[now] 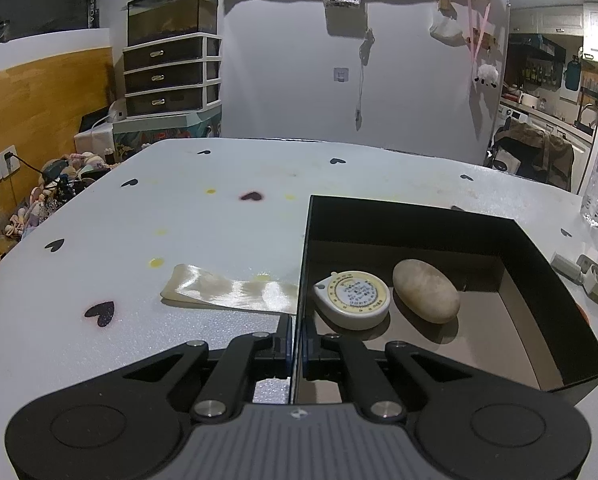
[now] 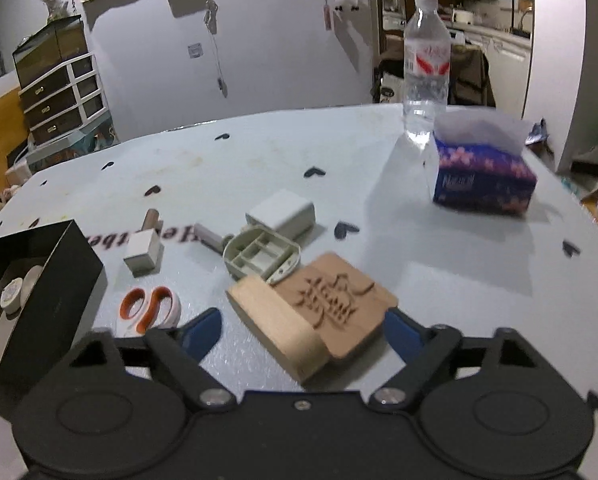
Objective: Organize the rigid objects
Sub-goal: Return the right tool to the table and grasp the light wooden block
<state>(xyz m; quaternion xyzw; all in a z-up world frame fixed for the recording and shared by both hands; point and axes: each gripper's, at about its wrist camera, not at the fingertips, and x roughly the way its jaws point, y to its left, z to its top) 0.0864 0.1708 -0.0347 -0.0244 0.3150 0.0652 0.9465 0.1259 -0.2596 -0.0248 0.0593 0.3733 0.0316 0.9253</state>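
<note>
Wooden blocks (image 2: pixel 313 312) lie on the white table (image 2: pixel 259 168) straight ahead of the right gripper (image 2: pixel 301 330): a pale plain block resting against a darker one carved with a raised character. The right gripper's blue-tipped fingers (image 2: pixel 203 332) are spread wide, one on each side of the pair, holding nothing. Just beyond the blocks sit a beige plastic tray with small compartments (image 2: pixel 261 256), a white charger (image 2: pixel 281 214) and a small white cube (image 2: pixel 143 252). Orange-handled scissors (image 2: pixel 149 310) lie near the gripper's left finger.

At the left stands the black box (image 1: pixel 419 216). The left gripper (image 1: pixel 297 344) is clenched on the box's left wall, one finger outside and one inside. Inside the box, on its floor, a round tape measure (image 1: pixel 353 298) with a yellow ring lies just beside a smooth oval stone (image 1: pixel 425 290); whether the two touch I cannot tell. A strip of shiny cream ribbon (image 1: pixel 227 290) lies on the table just outside that wall.

Farther back on the right stand a water bottle (image 2: pixel 425 68) and a blue tissue pack (image 2: pixel 483 176).
</note>
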